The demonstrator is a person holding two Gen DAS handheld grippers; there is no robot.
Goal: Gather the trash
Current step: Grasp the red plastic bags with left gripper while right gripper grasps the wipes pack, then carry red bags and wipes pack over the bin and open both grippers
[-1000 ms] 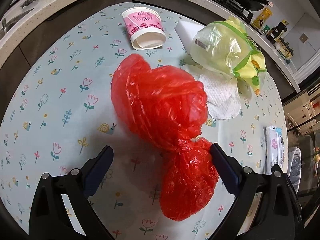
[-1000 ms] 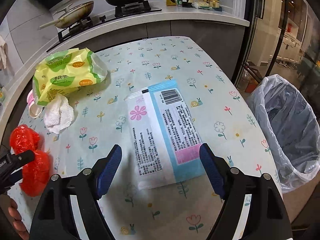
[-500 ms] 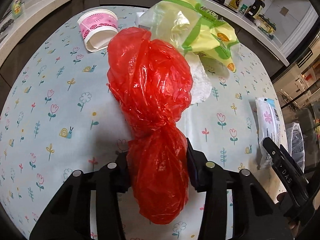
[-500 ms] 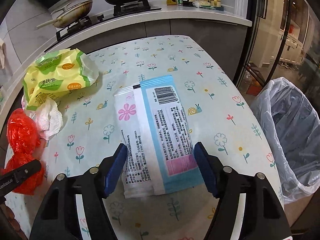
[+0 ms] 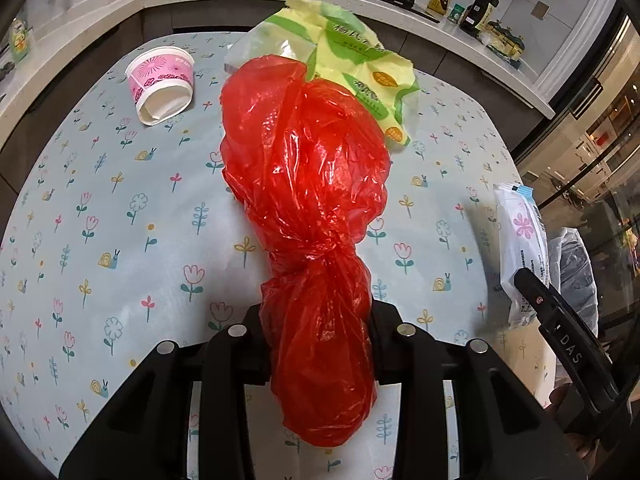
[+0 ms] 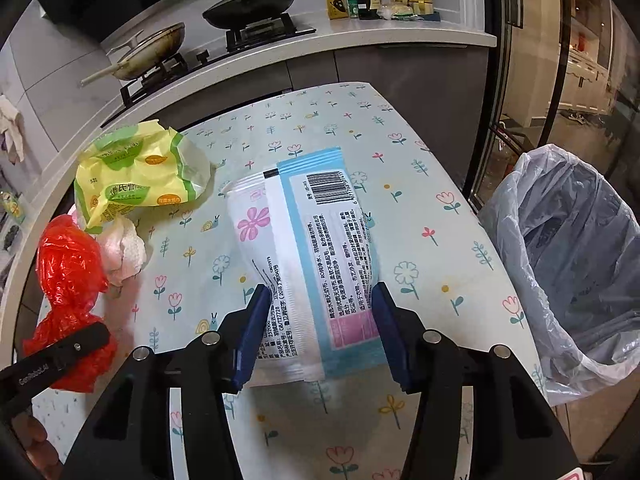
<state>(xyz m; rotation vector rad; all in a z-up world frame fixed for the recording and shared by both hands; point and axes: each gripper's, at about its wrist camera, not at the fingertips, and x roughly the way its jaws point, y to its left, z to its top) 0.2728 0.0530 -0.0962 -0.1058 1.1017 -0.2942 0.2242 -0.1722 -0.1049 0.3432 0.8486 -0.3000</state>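
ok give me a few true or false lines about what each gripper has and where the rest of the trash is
1. The left gripper is shut on the red plastic bag. True.
2. The right gripper is closed on the pink paper cup. False: its fingers are on the wipes packet; the pink paper cup lies on its side on the table.
3. The bin with the clear liner stands beside the table. True.
4. The yellow-green wrapper is already in the bin. False: it lies on the table.
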